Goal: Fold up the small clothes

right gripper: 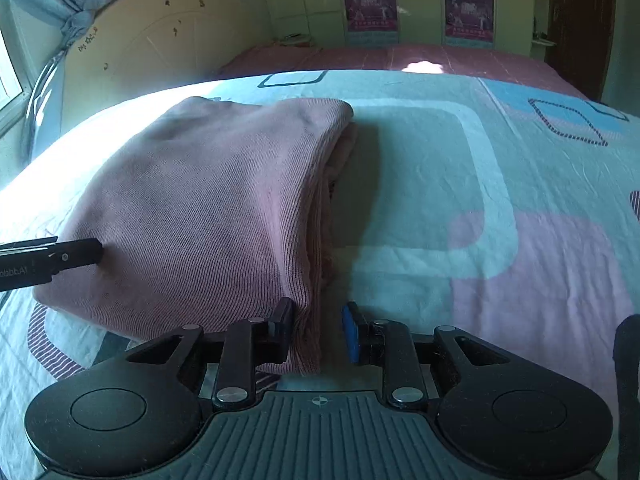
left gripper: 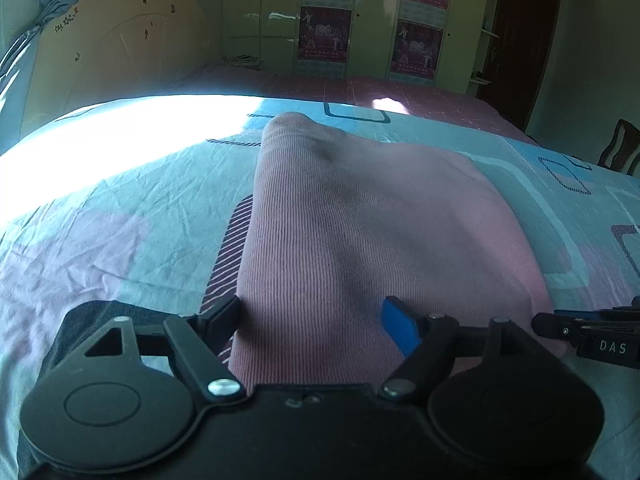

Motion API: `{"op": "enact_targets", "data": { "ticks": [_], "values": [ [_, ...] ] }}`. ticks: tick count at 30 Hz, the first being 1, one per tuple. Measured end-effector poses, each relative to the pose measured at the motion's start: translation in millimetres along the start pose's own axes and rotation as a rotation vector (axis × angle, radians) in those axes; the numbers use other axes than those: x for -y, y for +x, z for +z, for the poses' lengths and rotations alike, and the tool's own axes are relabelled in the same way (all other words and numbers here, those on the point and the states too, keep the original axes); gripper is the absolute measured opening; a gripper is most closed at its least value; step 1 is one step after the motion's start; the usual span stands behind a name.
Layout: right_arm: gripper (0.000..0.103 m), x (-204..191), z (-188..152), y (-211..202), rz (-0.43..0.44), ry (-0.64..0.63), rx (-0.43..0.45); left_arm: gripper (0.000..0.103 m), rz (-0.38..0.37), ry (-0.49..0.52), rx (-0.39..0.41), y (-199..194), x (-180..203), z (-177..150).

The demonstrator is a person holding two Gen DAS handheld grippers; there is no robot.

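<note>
While sunlight washes out the far left of the bedsheet [left gripper: 120, 216], a pink ribbed garment [left gripper: 360, 220] lies folded into a thick bundle on the bed, its stacked layers showing along the right-hand edge [right gripper: 324, 208] in the right wrist view. Both grippers sit at the near edge of that bundle. The left gripper [left gripper: 316, 320] has its fingers spread wide, one at the garment's left border and the blue-padded one [left gripper: 400, 328] over the cloth, nothing pinched between them. The right gripper [right gripper: 318, 328] is parted more narrowly, its fingers straddling the near right corner of the fold without closing on it. Beyond the bed stand a rounded cream headboard [right gripper: 160, 48] and cupboards carrying posters [right gripper: 370, 6].
</note>
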State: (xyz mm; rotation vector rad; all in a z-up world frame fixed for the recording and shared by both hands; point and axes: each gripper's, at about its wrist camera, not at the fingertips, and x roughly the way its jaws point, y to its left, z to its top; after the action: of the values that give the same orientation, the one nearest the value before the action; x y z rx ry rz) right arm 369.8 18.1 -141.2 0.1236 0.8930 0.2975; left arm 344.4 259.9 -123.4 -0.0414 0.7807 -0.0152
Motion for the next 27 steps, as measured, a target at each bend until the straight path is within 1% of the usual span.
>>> {"op": "enact_targets", "data": {
  "ticks": [2, 3, 4, 6, 7, 9, 11, 12, 14, 16, 17, 19, 20, 21, 22, 23, 24, 27],
  "values": [
    [0.025, -4.7, 0.7, -0.5, -0.019, -0.014, -0.003, 0.092, -0.006, -0.003, -0.012, -0.6, 0.9, 0.5],
    [0.025, -5.9, 1.4, -1.3, -0.022, -0.012, -0.006, 0.096, -0.005, -0.010, -0.023, -1.6, 2.4, 0.8],
    [0.025, -6.2, 1.1, -6.1, -0.015, 0.010, -0.007, 0.103, -0.001, -0.011, -0.028, -3.5, 3.4, 1.3],
    [0.025, -5.3, -2.5, -23.0, 0.009, 0.060, 0.008, 0.103, 0.006, -0.006, -0.034, -9.2, 5.6, 2.4],
    [0.025, -6.1, -4.9, -33.0, 0.014, 0.066, 0.024, 0.103, 0.011, -0.007, -0.043, -11.4, 6.2, 2.8],
    [0.025, -11.4, -11.9, -55.1, 0.022, 0.050, 0.046, 0.103, 0.023, -0.021, -0.066, -16.4, 6.8, 3.8],
    [0.025, -17.2, -19.5, -75.8, 0.032, 0.031, 0.060, 0.103, 0.065, -0.034, -0.063, -27.3, 7.8, 3.5],
    [0.025, -18.7, -22.8, -83.8, 0.040, 0.028, 0.065, 0.103, 0.089, -0.032, -0.052, -35.7, 9.3, 3.4],
    [0.025, -23.6, -30.4, -103.4, 0.074, 0.031, 0.061, 0.103, 0.107, -0.008, -0.018, -58.0, 15.3, 4.1],
    [0.026, -29.3, -35.9, -120.5, 0.108, 0.027, 0.047, 0.103, 0.087, 0.006, 0.033, -90.8, 21.4, 2.5],
    [0.026, -32.6, -38.3, -130.0, 0.128, 0.018, 0.042, 0.103, 0.073, -0.007, 0.062, -108.8, 23.0, 1.4],
    [0.027, -40.1, -43.7, -151.6, 0.170, -0.009, 0.039, 0.103, 0.078, -0.025, 0.105, -143.1, 28.1, -1.8],
    [0.029, -44.3, -46.1, -162.0, 0.188, -0.021, 0.041, 0.103, 0.091, -0.027, 0.118, -159.5, 31.6, -3.5],
    [0.048, -47.0, -48.7, -172.7, 0.200, -0.027, 0.051, 0.103, 0.097, -0.028, 0.129, -172.5, 33.9, -5.5],
    [0.075, -49.2, -51.9, -185.0, 0.208, -0.028, 0.070, 0.103, 0.096, -0.032, 0.141, -188.1, 36.7, -7.7],
    [0.082, -51.5, -55.3, -197.6, 0.220, -0.034, 0.093, 0.103, 0.077, -0.047, 0.157, -206.3, 37.6, -10.8],
    [0.084, -53.3, -59.1, -209.1, 0.232, -0.049, 0.106, 0.103, 0.067, -0.061, 0.177, -220.8, 38.6, -14.8],
    [0.084, -55.9, -74.7, -241.0, 0.246, -0.081, 0.127, 0.103, 0.116, -0.078, 0.207, -255.8, 45.3, -28.1]
  ]
}}
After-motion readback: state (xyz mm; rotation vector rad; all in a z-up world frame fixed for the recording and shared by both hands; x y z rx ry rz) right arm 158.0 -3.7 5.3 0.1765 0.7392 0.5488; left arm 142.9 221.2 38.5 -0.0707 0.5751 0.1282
